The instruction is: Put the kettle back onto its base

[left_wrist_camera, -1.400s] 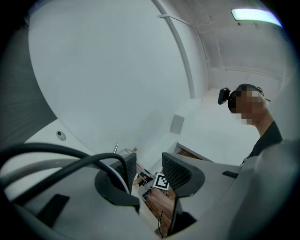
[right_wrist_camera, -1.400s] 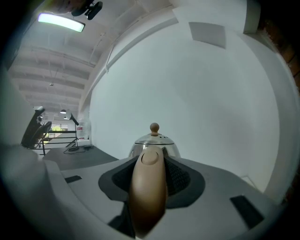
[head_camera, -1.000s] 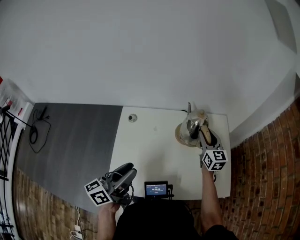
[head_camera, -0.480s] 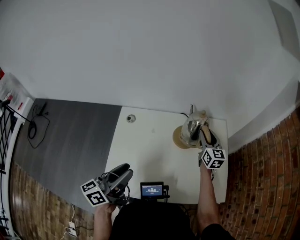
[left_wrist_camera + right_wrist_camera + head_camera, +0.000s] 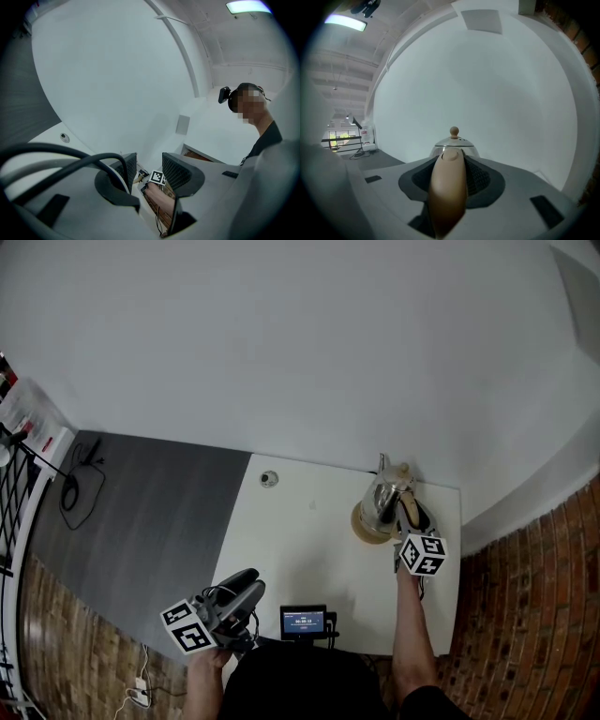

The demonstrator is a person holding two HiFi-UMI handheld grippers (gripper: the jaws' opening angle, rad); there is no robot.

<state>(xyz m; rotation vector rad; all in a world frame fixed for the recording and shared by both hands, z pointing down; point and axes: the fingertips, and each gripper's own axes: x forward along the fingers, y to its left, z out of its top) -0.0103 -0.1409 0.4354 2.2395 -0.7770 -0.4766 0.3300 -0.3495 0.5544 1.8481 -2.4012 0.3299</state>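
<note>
A shiny steel kettle (image 5: 382,500) with a tan handle (image 5: 409,509) hangs over its round tan base (image 5: 362,524) at the far right of the white table (image 5: 300,554). Whether it rests on the base I cannot tell. My right gripper (image 5: 405,515) is shut on the handle. In the right gripper view the handle (image 5: 449,187) fills the space between the jaws of my right gripper (image 5: 450,174), and the kettle's lid knob (image 5: 453,131) shows beyond it. My left gripper (image 5: 246,585) stays at the table's near left corner. In the left gripper view my left gripper (image 5: 149,169) stands open and holds nothing.
A small device with a lit screen (image 5: 304,621) stands at the table's near edge. A small round fitting (image 5: 269,479) sits in the table's far left corner. A white wall runs close behind the table. Grey floor with a cable (image 5: 70,493) lies left, brick floor right.
The right gripper has shifted slightly with the kettle, still over the base. The left gripper has kept its place. The head view has tilted a little.
</note>
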